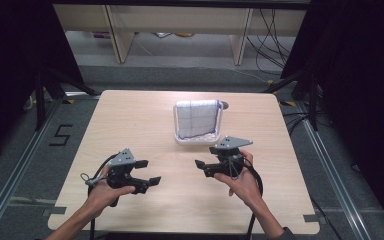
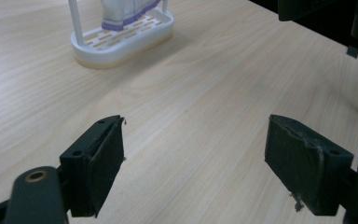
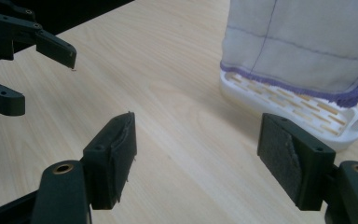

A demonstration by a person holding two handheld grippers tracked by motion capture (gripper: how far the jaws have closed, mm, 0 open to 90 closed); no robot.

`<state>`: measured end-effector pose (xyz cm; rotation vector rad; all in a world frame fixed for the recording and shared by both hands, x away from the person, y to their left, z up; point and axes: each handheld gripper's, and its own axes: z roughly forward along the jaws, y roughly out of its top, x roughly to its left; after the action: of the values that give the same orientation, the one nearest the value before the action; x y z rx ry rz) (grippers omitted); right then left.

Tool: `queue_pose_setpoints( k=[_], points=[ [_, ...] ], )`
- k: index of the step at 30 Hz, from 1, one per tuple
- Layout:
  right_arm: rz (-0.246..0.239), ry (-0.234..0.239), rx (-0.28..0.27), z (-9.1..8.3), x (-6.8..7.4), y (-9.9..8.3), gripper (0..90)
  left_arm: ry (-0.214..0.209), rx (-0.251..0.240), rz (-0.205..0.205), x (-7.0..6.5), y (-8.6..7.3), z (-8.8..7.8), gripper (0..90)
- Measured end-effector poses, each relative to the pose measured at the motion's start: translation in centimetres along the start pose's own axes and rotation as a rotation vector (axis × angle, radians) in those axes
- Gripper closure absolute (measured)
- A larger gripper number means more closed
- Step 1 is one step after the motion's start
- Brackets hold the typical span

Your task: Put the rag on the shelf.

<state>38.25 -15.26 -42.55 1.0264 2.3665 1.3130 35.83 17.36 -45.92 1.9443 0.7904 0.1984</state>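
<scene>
Pale wooden table (image 1: 130, 125) on grey floor (image 1: 180, 75); black curtains (image 1: 360, 75) flanking.

The high view looks forward and down from above the person's side, taking in the whole table (image 1: 130, 115). Each gripper view sits low and close over the tabletop, looking along its own jaws. All three share the white rack (image 1: 198, 140) with its cloth (image 1: 196, 117): at 11 o'clock in the left gripper view, 1 o'clock in the right.
</scene>
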Motion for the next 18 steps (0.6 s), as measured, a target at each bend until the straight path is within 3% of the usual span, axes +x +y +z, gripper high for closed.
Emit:
queue_pose_setpoints(
  k=[5, 6, 10, 11, 18],
  points=[
    [-0.009, -0.006, 0.01, 0.1, 0.3, -1.3, 29.1, 0.003, 0.026, 0.001, -0.4, -1.6, 0.1, 19.0],
    [0.0, -0.008, 0.036, 0.1, 0.4, -2.5, 29.1, -0.004, 0.033, -0.001, -0.7, -2.0, 0.1, 18.9],
    [0.028, -0.007, 0.066, 0.2, 0.8, -3.9, 29.0, 0.011, 0.033, 0.01, -0.8, -2.8, -0.3, 18.8],
    [0.012, -0.012, 0.067, 0.2, 0.7, -4.2, 29.0, 0.006, 0.035, -0.001, -0.8, -3.0, -0.3, 18.8],
    [0.03, -0.004, 0.08, 0.0, 1.1, -5.3, 27.5, -0.006, 0.042, -0.001, -1.3, -4.3, -0.6, 18.7]
  ],
)
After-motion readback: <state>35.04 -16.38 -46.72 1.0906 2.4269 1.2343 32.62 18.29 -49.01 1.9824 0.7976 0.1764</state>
